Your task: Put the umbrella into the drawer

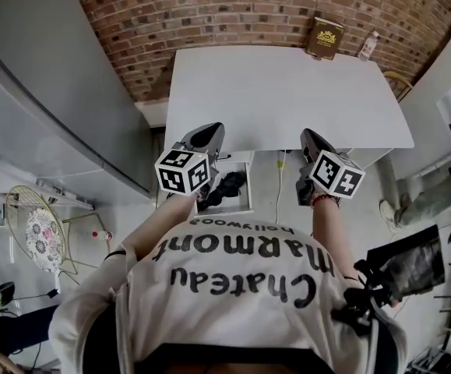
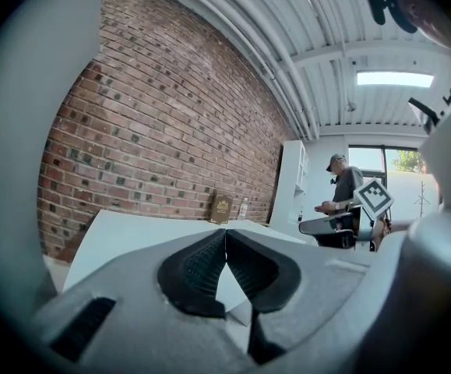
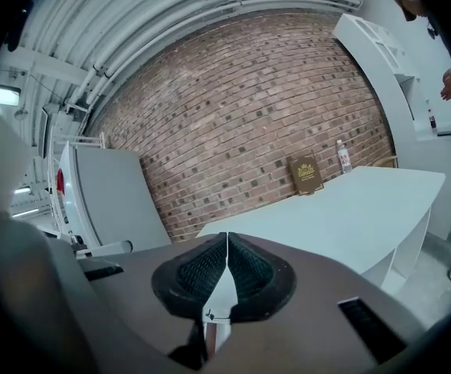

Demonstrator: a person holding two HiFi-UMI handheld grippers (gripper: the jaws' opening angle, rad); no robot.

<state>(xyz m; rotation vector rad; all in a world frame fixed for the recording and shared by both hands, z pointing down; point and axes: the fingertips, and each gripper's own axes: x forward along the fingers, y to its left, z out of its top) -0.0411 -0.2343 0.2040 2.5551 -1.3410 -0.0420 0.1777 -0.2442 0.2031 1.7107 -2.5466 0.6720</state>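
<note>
A white table [image 1: 287, 92] is seen from above, with its far edge against the brick wall. Below its near edge, toward the left corner, an open white drawer [image 1: 249, 184] is pulled out from under the top. A dark, crumpled shape taken to be the umbrella [image 1: 227, 187] is seen inside the drawer. Its long axis appears to slant from the near left toward the far right, though this cannot be read with certainty. Above the table's near edge the left gripper [image 1: 209, 133] is held just over the drawer's left side. The right gripper [image 1: 310, 136] is held well to the right of the drawer. Both point toward the table's far edge, so the umbrella lies below and behind the fingertips, far nearer the left one. In each gripper view the ribbed pads are pressed together with nothing between them, on the left gripper [image 2: 226, 236] and on the right gripper [image 3: 227, 241] alike. With the umbrella judged already inside, the drawer front is judged to matter next, and the left gripper is better placed.
</note>
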